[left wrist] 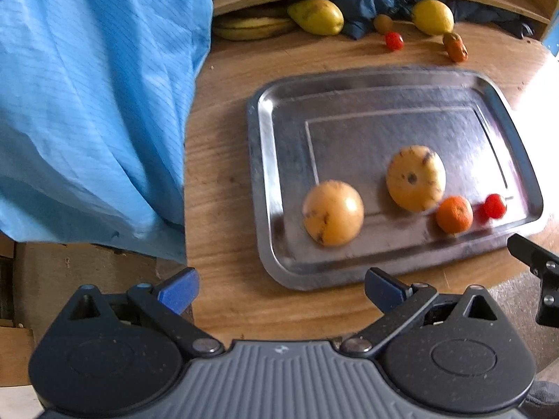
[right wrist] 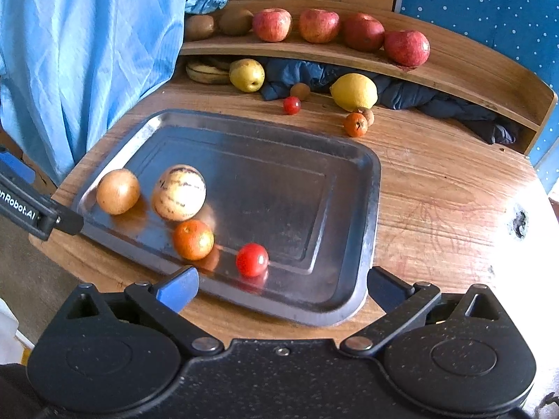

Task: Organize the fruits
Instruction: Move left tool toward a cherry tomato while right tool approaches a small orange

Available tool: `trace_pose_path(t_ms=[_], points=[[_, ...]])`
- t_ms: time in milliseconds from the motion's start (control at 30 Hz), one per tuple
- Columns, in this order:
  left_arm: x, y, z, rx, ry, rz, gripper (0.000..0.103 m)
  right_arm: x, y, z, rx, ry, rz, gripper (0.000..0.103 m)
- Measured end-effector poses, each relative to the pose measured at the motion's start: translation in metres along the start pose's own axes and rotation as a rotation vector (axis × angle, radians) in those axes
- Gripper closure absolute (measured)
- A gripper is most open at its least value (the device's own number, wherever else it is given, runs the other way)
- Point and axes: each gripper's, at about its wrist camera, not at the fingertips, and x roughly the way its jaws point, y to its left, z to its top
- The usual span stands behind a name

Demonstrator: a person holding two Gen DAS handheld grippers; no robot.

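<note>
A steel tray [left wrist: 349,97] [right wrist: 349,181] lies on the wooden table. On it rest a tan round fruit [left wrist: 332,213] [right wrist: 118,191], a pale speckled fruit [left wrist: 415,177] [right wrist: 179,192], a small orange [left wrist: 454,214] [right wrist: 193,239] and a red cherry tomato [left wrist: 494,205] [right wrist: 252,259]. My left gripper [left wrist: 281,289] stands open near the tray's front edge, nothing between its fingers. My right gripper [right wrist: 281,288] is open too, over the tray's near corner, just short of the tomato. Part of the left gripper [right wrist: 38,209] shows in the right wrist view.
Beyond the tray lie a lemon [right wrist: 353,91], a pear [right wrist: 246,74], bananas [right wrist: 207,70], another tomato [right wrist: 291,105] and small orange fruits [right wrist: 355,124]. Apples [right wrist: 318,25] and kiwis [right wrist: 199,27] line a raised shelf. A blue garment [left wrist: 87,104] hangs at left; dark cloth [right wrist: 436,99] lies under the shelf.
</note>
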Motion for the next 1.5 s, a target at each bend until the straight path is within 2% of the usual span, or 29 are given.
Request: trace_pose_path(t_ms=[400, 733, 1100, 1500], points=[[0.004, -0.002, 0.033, 0.036, -0.025, 0.014, 0.001, 0.016, -0.012, 0.025, 0.029, -0.024, 0.003, 0.001], [0.010, -0.005, 0.072, 0.041, -0.070, 0.006, 0.001, 0.034, -0.023, 0.047, 0.054, -0.031, -0.020, 0.001], [0.022, -0.023, 0.115, 0.074, -0.133, -0.046, 0.001, 0.054, -0.034, 0.064, 0.107, -0.021, -0.068, 0.001], [0.039, -0.040, 0.150, 0.109, -0.138, -0.118, 0.001, 0.068, -0.042, 0.078, 0.171, -0.038, -0.136, 0.001]])
